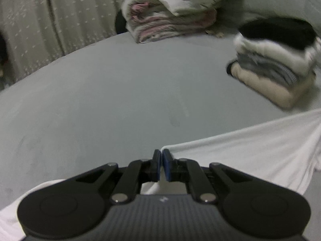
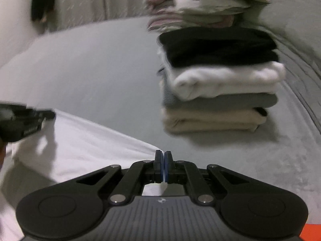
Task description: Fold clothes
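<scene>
2 grippers, left (image 1: 161,164) and right (image 2: 162,165), jaws pinched on white garment (image 1: 240,150).

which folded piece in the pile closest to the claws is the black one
The top piece of the near stack. Below it lie a white, a grey and a beige fold; only the top one is black.

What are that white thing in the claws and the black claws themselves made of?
White garment: looks like thin, soft matte knit, maybe cotton; it drapes and creases. Right claw and left claw: apparently matte black hard plastic with shiny metal pivot pins and blue pads, possibly rubber.
</scene>
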Demonstrator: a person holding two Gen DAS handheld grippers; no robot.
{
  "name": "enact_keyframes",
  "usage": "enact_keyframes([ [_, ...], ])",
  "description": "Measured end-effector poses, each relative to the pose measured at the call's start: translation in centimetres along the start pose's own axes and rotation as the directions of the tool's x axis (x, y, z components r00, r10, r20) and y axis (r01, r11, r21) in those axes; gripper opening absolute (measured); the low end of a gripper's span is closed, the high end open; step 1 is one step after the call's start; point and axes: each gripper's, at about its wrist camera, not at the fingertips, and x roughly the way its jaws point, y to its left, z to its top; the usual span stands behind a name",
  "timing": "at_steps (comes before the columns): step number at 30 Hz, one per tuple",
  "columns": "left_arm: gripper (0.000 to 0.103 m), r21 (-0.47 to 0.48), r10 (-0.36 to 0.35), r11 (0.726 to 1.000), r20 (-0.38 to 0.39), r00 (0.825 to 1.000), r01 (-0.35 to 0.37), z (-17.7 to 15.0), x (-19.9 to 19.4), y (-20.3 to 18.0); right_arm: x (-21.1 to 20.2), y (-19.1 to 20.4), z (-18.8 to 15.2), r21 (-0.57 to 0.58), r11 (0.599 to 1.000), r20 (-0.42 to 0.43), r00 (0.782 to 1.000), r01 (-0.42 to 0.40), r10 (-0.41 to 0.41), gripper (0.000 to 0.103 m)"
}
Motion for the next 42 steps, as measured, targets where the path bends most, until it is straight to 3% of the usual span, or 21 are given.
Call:
enact_keyframes([
  [6, 0.004, -0.059, 0.005, 0.998, 0.037, 0.999, -0.003, 1.7, 1.7, -0.8, 1.4, -1.5, 0.8, 0.072, 0.995, 0.042, 0.997, 0.068, -0.071, 0.004],
  [12, 0.005, -0.069, 0.017, 0.997, 0.011, 1.000, -0.016, 2.0, 4.7, -1.7, 4.1, -3.1, 1.3, 0.164, 0.982, 0.034, 0.994, 0.095, -0.102, 0.004],
  [19, 0.008, -0.022, 0.037, 0.999, 0.016, 0.999, -0.037, 1.5, 5.2, -2.6, 5.9, -5.2, 0.2, 0.299, 0.954, 0.052, 0.997, 0.035, -0.053, 0.006],
  [21, 0.017, -0.026, 0.001, 1.000, 0.018, 1.000, -0.001, 1.5, 4.6, -2.6, 5.5, -6.8, 0.2, 0.377, 0.926, 0.061, 0.998, -0.015, -0.008, 0.009],
  [23, 0.032, -0.009, -0.066, 0.998, 0.027, 0.997, 0.066, 1.3, 3.8, -3.4, 4.7, -8.6, 0.0, 0.462, 0.883, 0.092, 0.995, -0.086, 0.049, 0.021],
  [24, 0.036, 0.011, -0.102, 0.995, 0.033, 0.994, 0.102, 1.1, 3.5, -4.1, 4.3, -9.4, -0.2, 0.494, 0.863, 0.106, 0.992, -0.110, 0.066, 0.028],
  [26, 0.045, 0.051, -0.174, 0.984, 0.043, 0.984, 0.172, 0.7, 2.8, -5.3, 3.7, -10.9, -0.6, 0.551, 0.820, 0.133, 0.986, -0.156, 0.098, 0.029],
  [29, 0.048, 0.113, -0.281, 0.955, 0.052, 0.958, 0.274, 0.1, 1.7, -7.3, 3.9, -11.7, -1.0, 0.582, 0.787, 0.126, 0.979, -0.206, 0.163, 0.029],
  [34, 0.048, 0.215, -0.447, 0.878, 0.051, 0.893, 0.427, -1.0, 0.1, -10.5, 4.8, -11.1, -1.2, 0.543, 0.814, 0.078, 0.977, -0.208, 0.197, 0.029],
  [38, 0.048, 0.296, -0.492, 0.836, 0.027, 0.870, 0.463, -1.7, 0.2, -13.7, 5.6, -11.4, -1.5, 0.513, 0.831, 0.072, 0.976, -0.214, 0.206, 0.029],
  [42, 0.048, 0.367, -0.503, 0.808, 0.019, 0.864, 0.462, -1.8, 0.3, -16.6, 6.4, -11.8, -1.9, 0.492, 0.840, 0.086, 0.972, -0.231, 0.217, 0.029],
])
